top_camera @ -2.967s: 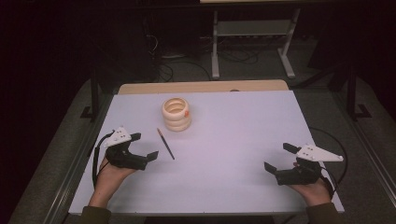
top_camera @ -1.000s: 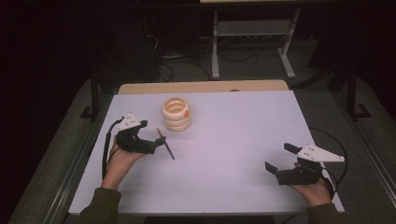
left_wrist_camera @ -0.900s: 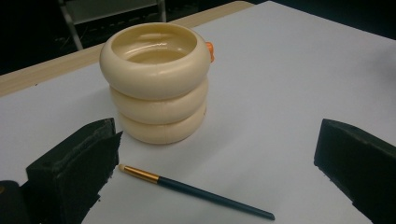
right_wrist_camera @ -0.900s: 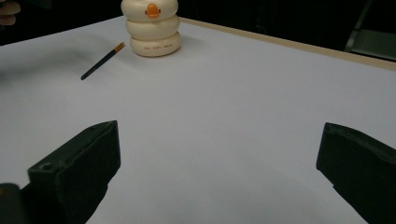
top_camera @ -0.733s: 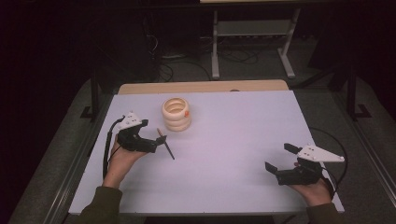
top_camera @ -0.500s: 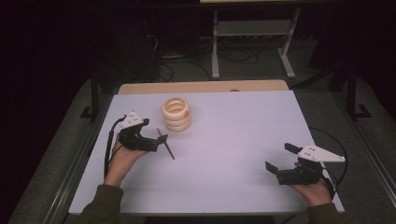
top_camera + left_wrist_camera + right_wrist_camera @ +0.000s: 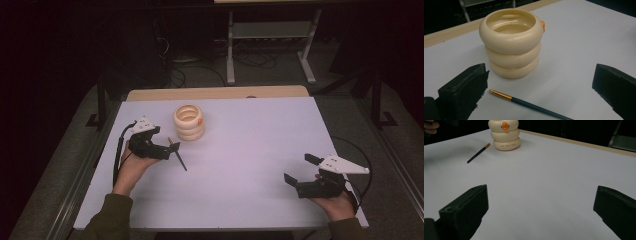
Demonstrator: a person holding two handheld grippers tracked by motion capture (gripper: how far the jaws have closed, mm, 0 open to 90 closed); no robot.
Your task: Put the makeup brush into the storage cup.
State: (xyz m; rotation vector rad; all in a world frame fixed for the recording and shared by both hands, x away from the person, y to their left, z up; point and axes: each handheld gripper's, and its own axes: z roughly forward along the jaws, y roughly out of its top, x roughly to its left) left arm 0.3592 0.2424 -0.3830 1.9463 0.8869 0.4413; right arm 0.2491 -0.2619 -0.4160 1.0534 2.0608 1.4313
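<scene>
Brush [image 7: 524, 101] lies flat on table [image 7: 260, 145], just beside the cream cup [image 7: 512, 41]. Left gripper [image 7: 167, 148] is held wide open over it, empty. Approach step judged; next, jaws must be lowered astride the handle. Right gripper [image 7: 299, 175] is parked open, empty.

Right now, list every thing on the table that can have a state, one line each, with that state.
Cream ringed holder: upright, open at the top, nothing seen inside.
Brush: lying flat on the table, beside the holder, not gripped.
Left gripper: jaws open, next to the brush.
Right gripper: jaws open, holding nothing.
</scene>
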